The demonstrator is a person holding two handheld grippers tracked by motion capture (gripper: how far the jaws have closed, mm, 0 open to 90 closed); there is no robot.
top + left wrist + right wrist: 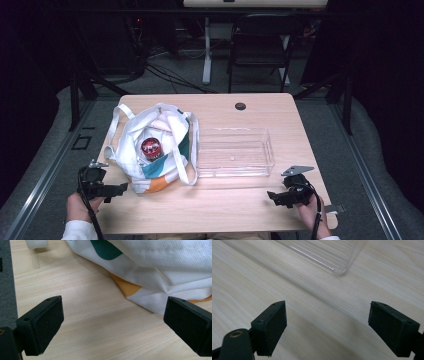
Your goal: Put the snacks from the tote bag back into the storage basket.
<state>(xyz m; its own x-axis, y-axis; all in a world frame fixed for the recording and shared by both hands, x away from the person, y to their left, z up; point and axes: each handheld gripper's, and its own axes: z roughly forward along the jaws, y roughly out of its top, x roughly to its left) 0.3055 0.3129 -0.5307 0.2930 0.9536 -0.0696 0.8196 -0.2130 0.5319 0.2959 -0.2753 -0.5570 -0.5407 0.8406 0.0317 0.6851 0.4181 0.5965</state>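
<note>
Both grippers rested near the table's [215, 210] front edge. Left gripper [120, 190], jaws wide apart and empty, sat at the front-left corner; the tote bag [150, 150] lay just beyond and to its right, orange bottom hem nearly touching one pad [186, 328]. Bag mouth faced up, a red-lidded can [151, 148] inside. Right gripper [272, 196], also spread and empty, pointed toward the clear tray [235, 152] mid-table. Left hand nearer the bag; bag wall and handles probably obstruct the can.

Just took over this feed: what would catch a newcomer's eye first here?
The white tote bag with green and orange patches, lying open at the table's left with a red-topped can inside. Right of it sits an empty clear plastic tray. The left gripper and right gripper are open near the front edge.
</note>
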